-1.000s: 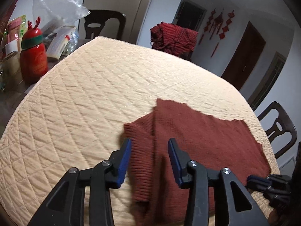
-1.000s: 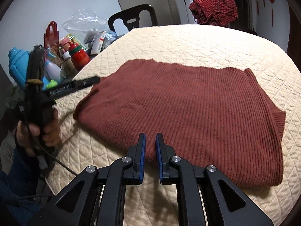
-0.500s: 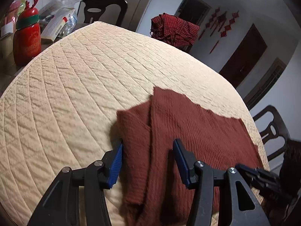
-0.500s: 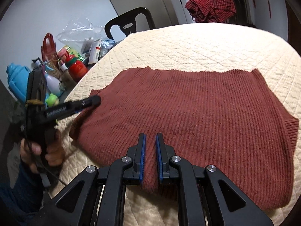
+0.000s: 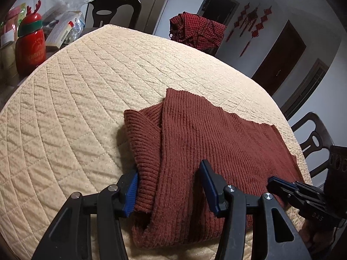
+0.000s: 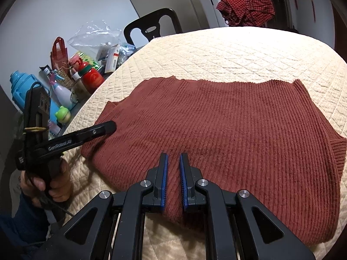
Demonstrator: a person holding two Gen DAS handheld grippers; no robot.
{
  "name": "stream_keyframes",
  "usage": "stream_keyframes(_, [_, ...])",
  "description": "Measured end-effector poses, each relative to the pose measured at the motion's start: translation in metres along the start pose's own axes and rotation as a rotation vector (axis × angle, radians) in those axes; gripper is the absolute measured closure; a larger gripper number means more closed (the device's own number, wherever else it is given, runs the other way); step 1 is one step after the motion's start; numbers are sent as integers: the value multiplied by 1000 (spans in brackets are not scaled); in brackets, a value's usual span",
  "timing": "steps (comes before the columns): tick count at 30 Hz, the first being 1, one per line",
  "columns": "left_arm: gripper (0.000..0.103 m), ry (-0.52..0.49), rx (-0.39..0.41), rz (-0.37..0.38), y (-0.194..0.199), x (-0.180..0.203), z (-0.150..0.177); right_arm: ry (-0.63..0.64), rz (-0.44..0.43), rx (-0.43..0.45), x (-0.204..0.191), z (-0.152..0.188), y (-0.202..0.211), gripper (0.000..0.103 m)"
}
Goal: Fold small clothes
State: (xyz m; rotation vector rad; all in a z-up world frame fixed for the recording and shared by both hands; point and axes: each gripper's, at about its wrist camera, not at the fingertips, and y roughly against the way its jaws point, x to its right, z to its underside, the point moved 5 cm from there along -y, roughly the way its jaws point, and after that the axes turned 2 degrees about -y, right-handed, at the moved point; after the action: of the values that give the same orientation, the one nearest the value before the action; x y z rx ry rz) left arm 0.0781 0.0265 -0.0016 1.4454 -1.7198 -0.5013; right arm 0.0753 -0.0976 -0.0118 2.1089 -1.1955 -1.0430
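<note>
A rust-red ribbed sweater [image 5: 216,147] [image 6: 227,130] lies flat on the cream quilted table cover [image 5: 86,108]. Its left sleeve [image 5: 145,143] is folded in over the body. My left gripper [image 5: 168,175] is open, its jaws straddling the sleeve cuff and the sweater's left edge. The left pad [image 5: 131,186] sits against the cuff. From the right wrist view the left gripper [image 6: 106,130] reaches in over that same edge. My right gripper [image 6: 173,158] [image 5: 273,182] hovers over the near hem. Its jaws are almost together and I see no fabric pinched in the narrow slit.
A red checked garment [image 5: 197,30] hangs on a chair at the far side. Dark chairs [image 5: 115,10] [image 5: 314,138] stand around the table. A red bottle [image 5: 30,43], bags and boxes [image 6: 65,82] crowd the left end. A person's hand [image 6: 54,186] holds the left gripper.
The left gripper came forward and down onto the sweater's left edge, and its jaws widened. The right gripper now sits further in over the near hem, jaws unchanged.
</note>
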Motion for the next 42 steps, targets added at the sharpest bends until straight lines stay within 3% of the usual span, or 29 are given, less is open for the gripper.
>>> stream_keyframes(5, [50,-4,4,-12,0,0,1,4,-24,-11,-2,10,10,92])
stream_keyframes(14, [79,12,8,0,4,-1,-1,5,-48,-21,-1,19,16,92])
stream_keyframes(21, [84,33,42,121,24,18,-20,-28,-15,20,15,13,29,92])
stream_keyframes(29, [84,-81,81,252,36,93,-49,-113,38,80,50,11,53,92])
stream_keyframes(34, [85,-157,35,342,16,147,-45,-173,69,118,73,13,71,92])
stream_keyframes(37, [85,-191,-44,378,-13,174,-30,-211,73,129,84,17,77,92])
stream_keyframes(39, [92,-209,-107,408,-32,185,-17,-237,69,128,92,20,79,92])
stream_keyframes(42, [92,-225,-172,408,-49,194,-1,-266,49,129,96,21,79,92])
